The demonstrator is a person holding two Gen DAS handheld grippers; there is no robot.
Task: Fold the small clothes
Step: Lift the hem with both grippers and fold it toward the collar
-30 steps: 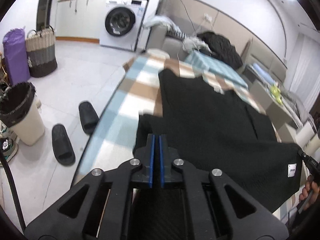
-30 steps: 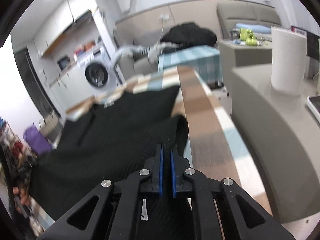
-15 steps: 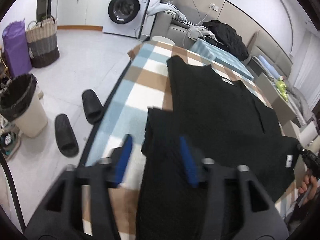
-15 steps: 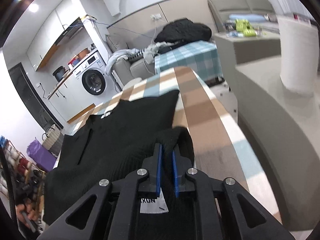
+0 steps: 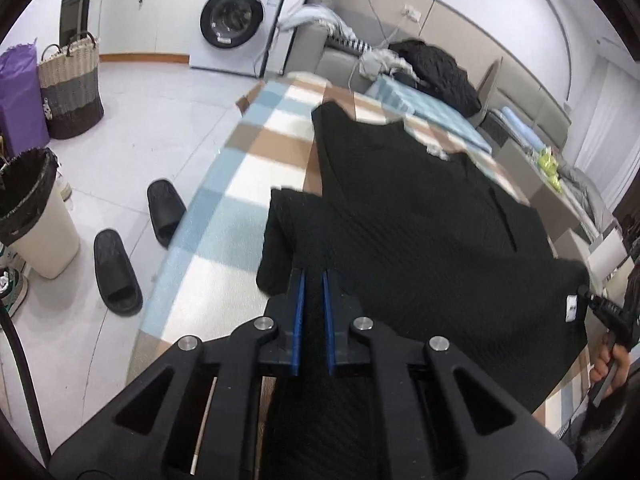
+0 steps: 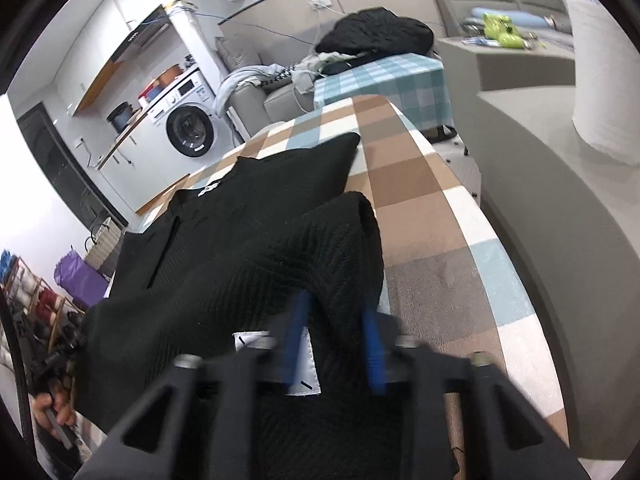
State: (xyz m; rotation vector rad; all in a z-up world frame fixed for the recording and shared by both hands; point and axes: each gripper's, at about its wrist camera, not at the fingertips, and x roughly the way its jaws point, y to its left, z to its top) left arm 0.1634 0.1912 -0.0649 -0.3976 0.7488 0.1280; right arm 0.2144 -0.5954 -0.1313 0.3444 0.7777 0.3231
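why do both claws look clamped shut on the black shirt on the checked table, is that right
Not quite. Only the left claw is shut on the black shirt. The right claw is open, its blue fingers spread with the hem lying loose between them, as the right wrist view shows. The shirt does lie on the checked table.

The left tongs (image 5: 312, 280) are pinched nearly together, blue pads upright and close. The right tongs (image 6: 335, 312) are spread wide, pointing forward and angled slightly down.
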